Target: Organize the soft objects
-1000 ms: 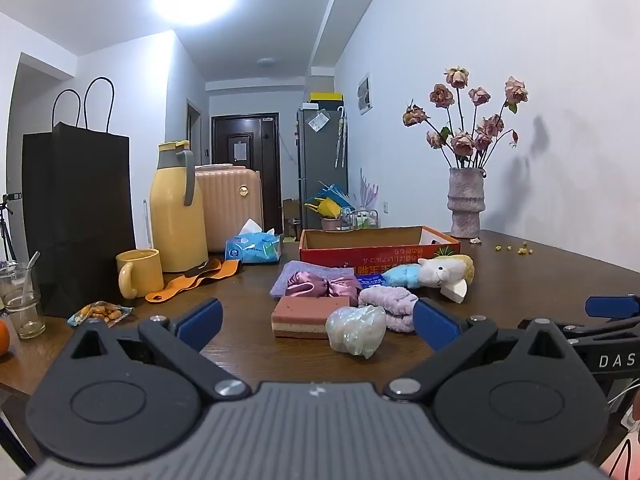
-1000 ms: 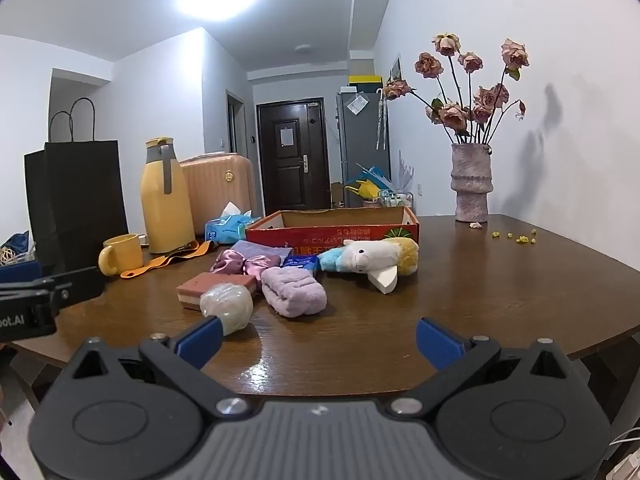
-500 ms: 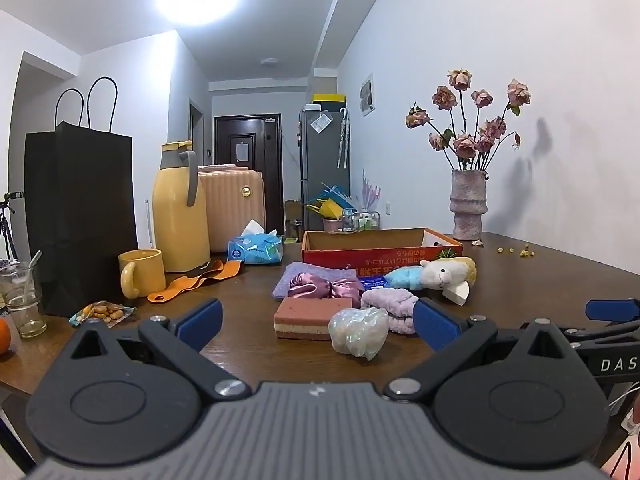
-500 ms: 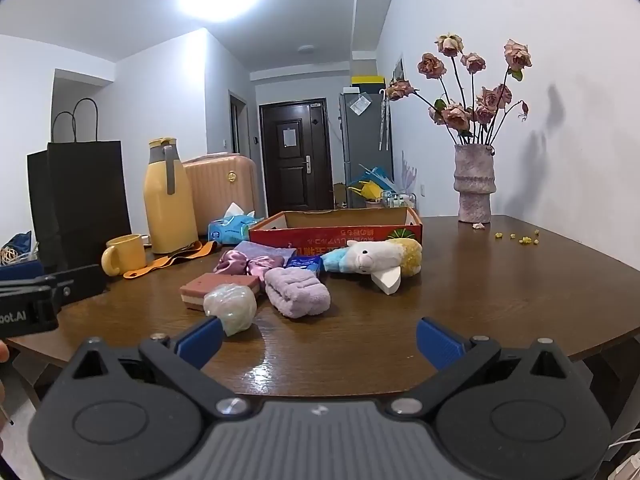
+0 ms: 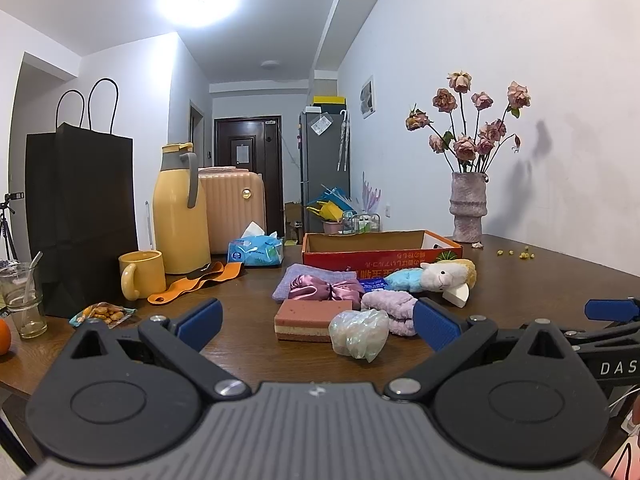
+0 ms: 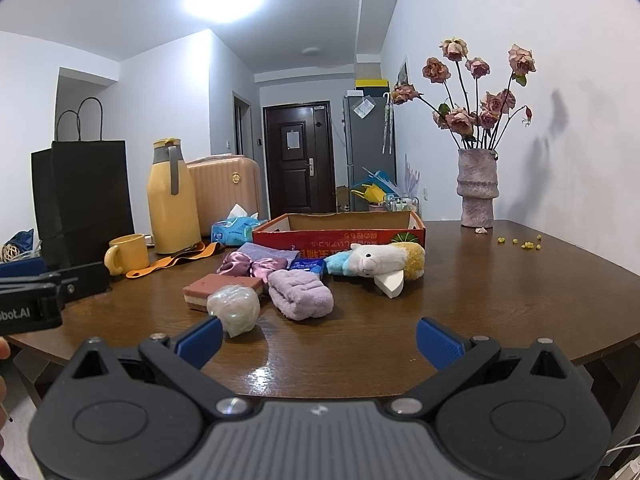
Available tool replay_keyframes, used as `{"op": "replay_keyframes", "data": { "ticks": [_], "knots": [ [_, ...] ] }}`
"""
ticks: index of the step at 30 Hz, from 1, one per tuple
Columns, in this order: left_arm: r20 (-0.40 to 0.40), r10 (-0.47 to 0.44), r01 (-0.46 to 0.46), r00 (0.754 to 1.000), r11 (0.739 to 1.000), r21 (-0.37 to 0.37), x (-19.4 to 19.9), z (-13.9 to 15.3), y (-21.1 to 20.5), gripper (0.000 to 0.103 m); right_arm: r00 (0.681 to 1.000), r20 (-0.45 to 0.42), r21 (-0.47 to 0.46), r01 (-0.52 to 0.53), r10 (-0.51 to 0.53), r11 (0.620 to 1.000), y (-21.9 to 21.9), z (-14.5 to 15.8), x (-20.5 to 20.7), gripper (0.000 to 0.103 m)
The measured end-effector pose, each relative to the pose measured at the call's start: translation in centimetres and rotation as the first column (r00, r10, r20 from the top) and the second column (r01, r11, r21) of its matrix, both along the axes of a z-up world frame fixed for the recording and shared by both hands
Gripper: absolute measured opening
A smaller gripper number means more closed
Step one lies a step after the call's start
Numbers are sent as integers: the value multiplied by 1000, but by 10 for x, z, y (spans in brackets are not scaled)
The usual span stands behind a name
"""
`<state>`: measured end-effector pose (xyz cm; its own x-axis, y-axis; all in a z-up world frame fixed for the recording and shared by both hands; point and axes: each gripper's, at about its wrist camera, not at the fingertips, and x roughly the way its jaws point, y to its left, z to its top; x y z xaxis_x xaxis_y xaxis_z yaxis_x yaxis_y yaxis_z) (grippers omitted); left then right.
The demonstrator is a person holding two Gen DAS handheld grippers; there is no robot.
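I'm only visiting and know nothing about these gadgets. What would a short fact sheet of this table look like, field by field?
Surface: brown wooden table
Soft pile: layered sponge, crinkly plastic bundle, lilac rolled towel, pink satin scrunchie, plush sheep
Container: open red cardboard box, behind the pile; its inside is hidden
Left gripper: open, holding nothing, short of the pile
Right gripper: open, holding nothing
Other items: yellow mug, yellow flask, black paper bag, vase of dried roses
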<state>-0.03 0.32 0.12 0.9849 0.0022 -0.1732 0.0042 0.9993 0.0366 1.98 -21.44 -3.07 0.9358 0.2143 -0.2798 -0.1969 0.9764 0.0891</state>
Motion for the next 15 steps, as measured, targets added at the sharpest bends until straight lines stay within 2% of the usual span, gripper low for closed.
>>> {"op": "replay_keyframes", "data": {
  "ticks": [15],
  "knots": [
    [8, 2, -2, 1000, 1000, 3, -2, 2, 2, 103, 1000, -5, 3, -2, 2, 1000, -1, 0, 1, 103]
  ]
}}
